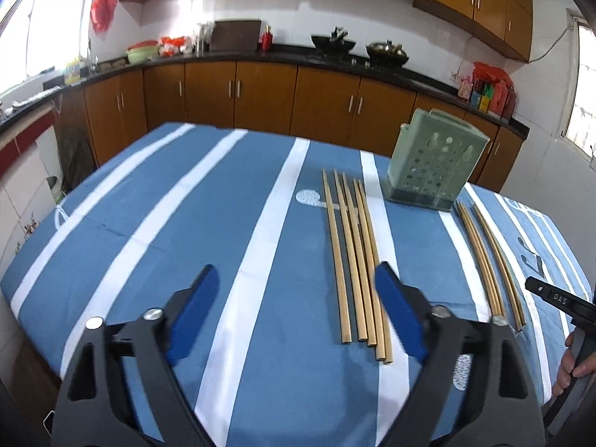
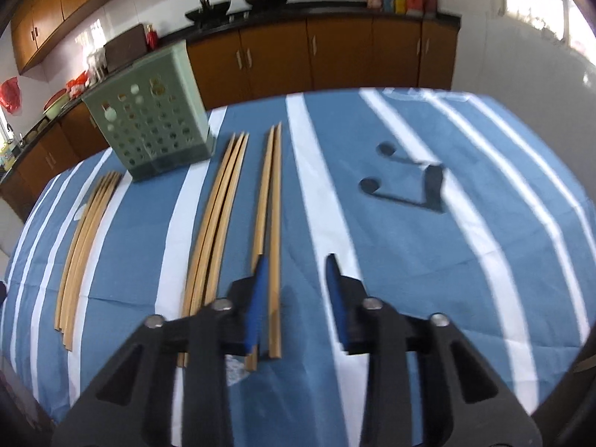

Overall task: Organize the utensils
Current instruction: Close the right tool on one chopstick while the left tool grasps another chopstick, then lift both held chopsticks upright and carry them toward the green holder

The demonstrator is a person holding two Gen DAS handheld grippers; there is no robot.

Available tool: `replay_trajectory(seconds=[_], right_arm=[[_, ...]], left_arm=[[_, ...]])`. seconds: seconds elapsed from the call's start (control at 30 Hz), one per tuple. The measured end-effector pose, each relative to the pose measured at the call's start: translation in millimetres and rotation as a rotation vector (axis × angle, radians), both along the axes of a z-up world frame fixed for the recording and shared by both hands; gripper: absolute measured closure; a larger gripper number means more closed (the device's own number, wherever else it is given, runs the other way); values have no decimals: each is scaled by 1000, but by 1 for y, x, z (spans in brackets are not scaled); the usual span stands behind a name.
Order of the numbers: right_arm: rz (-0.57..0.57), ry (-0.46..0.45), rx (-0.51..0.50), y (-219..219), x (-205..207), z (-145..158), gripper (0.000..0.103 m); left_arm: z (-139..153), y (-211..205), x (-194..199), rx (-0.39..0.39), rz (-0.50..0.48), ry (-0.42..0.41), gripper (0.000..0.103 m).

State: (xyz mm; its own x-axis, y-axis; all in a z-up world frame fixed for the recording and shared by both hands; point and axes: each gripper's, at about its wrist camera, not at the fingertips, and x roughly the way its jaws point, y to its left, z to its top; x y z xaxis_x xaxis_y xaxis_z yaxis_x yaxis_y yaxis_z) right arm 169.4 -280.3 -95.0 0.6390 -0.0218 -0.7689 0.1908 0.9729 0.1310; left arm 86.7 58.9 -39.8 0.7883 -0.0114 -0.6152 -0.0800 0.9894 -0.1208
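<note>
A green perforated utensil holder [image 1: 436, 164] [image 2: 149, 123] stands upright on the blue striped tablecloth. Wooden chopsticks lie flat in front of it in three groups: several on the left [image 1: 354, 260] [image 2: 85, 242], a middle bundle of three [image 2: 216, 223] and a pair on the right [image 2: 270, 205]. My left gripper [image 1: 298, 272] hovers wide open over the cloth, with its right finger [image 1: 395, 305] above the near ends of the left group. My right gripper [image 2: 297, 260] stands narrowly open over the pair's near ends. One stick shows in the gap and the left finger [image 2: 257, 298] covers the other.
The table [image 1: 149, 223] drops off at its far and side edges. Brown cabinets and a dark counter [image 1: 260, 56] with woks run behind. A hand [image 1: 570, 365] on a black handle shows at the right edge of the left wrist view. A music-note print [image 2: 406, 182] marks the cloth.
</note>
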Motion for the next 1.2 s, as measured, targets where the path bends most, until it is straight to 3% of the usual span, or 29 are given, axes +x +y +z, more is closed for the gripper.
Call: replay_trajectory(seconds=[0.13,0.3,0.57,0.77,0.93,1.07,1.2], right_arm=[[21,33,0,4,8,-8,81],[24,40,-64,9,17,-12,95],[-37,28,-61,-9,25,-10,95],[-28,20,-70,-11,33,-11,95],[-28,13,-68,-15,43,-12,95],[-42,2,-50,-23,49,-13,95],[-29,5,-47,-22,46,-13,94]], left_arm=[[-7,2,14,-12,-34,49,33],[-17,-3,30,-15,-97,106,51],[-32,-20,59,5,-201,212,76],[-43,-23,73,35,-199,261,95],[-41,-20,97,84,-196,252,96],[-40,-10,117,68,-182,246,95],[-41,-11,114,86,-190,241,95]])
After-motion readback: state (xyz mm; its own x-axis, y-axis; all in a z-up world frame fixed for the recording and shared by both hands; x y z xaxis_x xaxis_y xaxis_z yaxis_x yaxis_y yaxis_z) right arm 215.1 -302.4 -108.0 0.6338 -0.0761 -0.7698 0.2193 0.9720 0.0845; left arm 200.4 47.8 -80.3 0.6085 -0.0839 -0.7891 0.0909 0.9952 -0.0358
